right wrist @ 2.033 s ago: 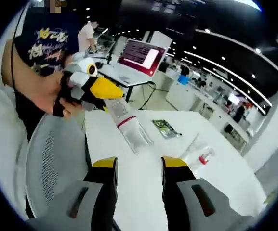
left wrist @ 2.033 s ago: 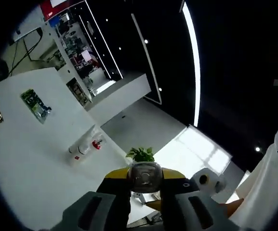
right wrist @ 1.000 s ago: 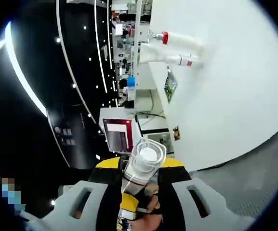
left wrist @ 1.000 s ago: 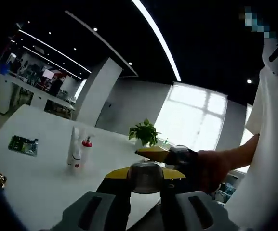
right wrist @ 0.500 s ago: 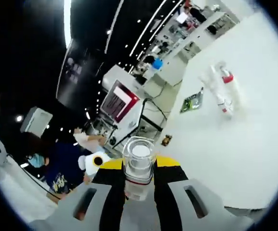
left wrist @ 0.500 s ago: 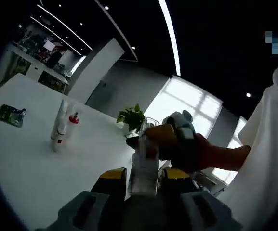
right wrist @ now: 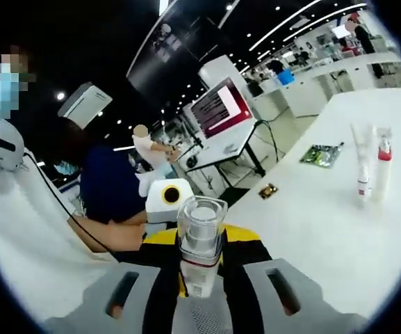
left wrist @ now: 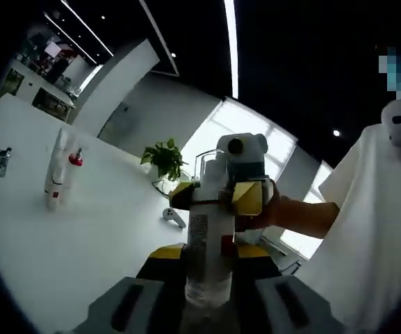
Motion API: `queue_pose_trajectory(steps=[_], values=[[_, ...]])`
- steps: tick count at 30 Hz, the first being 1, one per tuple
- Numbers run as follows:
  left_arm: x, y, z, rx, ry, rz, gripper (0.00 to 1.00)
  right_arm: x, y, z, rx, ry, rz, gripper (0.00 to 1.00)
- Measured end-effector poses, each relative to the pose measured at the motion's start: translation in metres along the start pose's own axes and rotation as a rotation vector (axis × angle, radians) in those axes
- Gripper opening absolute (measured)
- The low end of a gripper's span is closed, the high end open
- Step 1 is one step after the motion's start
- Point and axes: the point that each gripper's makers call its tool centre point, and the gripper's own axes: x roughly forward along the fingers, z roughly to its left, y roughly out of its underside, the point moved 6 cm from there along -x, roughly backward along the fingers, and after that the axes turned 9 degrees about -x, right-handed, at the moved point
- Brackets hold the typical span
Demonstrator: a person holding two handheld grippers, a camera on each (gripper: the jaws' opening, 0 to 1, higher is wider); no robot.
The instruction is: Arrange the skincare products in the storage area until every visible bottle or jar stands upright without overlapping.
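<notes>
A clear plastic bottle (left wrist: 210, 243) with a clear cap and a red band (right wrist: 200, 240) is held in the air between both grippers. My left gripper (left wrist: 210, 254) is shut on its lower part. My right gripper (right wrist: 201, 240) is shut on its upper part, and in the left gripper view the right gripper (left wrist: 217, 196) comes in from the right, held by a hand. Far off on the white table (left wrist: 82, 236) stand a white tube (left wrist: 55, 170) and a bottle with a red cap (left wrist: 75, 158). In the right gripper view the tube (right wrist: 361, 163) and the red-capped bottle (right wrist: 383, 165) stand side by side.
A green packet (right wrist: 322, 154) and a small dark item (right wrist: 267, 190) lie on the table. A potted plant (left wrist: 164, 158) and a small white object (left wrist: 172, 217) sit at its far edge. A person in white (left wrist: 367, 229) is close by. A screen (right wrist: 221, 108) stands behind.
The clear bottle, first in the left gripper alone, is now gripped by both and stands upright. Both views have swung; the tube and red-capped bottle have not moved.
</notes>
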Motion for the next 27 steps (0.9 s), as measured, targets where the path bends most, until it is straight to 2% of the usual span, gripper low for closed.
queue_pose_trajectory(steps=[3, 6, 7, 8, 9, 11, 13, 16, 21, 23, 27], values=[[0.0, -0.005, -0.002, 0.005, -0.032, -0.056, 0.24, -0.001, -0.005, -0.001, -0.01, 0.047, -0.04, 0.22], [0.001, -0.009, 0.003, 0.001, -0.128, -0.099, 0.24, 0.0, -0.005, -0.008, 0.011, 0.153, -0.057, 0.21], [0.001, -0.009, 0.003, -0.001, -0.134, -0.104, 0.23, 0.001, -0.006, -0.009, 0.017, 0.163, -0.062, 0.22], [0.0, -0.013, 0.004, -0.022, -0.15, -0.145, 0.23, 0.002, -0.008, -0.011, 0.041, 0.212, -0.085, 0.22], [0.0, -0.014, 0.005, -0.029, -0.152, -0.159, 0.23, 0.003, -0.01, -0.012, 0.041, 0.235, -0.096, 0.22], [-0.002, -0.02, 0.009, -0.064, -0.188, -0.208, 0.23, 0.007, -0.008, -0.012, 0.029, 0.277, -0.071, 0.22], [-0.005, -0.023, 0.015, -0.032, -0.262, -0.211, 0.23, 0.01, -0.004, -0.015, 0.004, 0.326, -0.018, 0.21], [-0.008, -0.025, 0.015, 0.034, -0.336, -0.19, 0.23, 0.015, -0.005, -0.013, -0.009, 0.331, -0.017, 0.23], [-0.006, -0.027, 0.017, 0.162, -0.502, -0.161, 0.23, 0.017, -0.003, -0.02, 0.003, 0.434, 0.02, 0.23], [-0.005, -0.027, 0.017, 0.198, -0.538, -0.152, 0.23, 0.019, -0.004, -0.02, -0.007, 0.454, 0.018, 0.23], [-0.007, -0.03, 0.016, 0.251, -0.584, -0.159, 0.23, 0.02, -0.005, -0.021, 0.04, 0.463, -0.021, 0.22]])
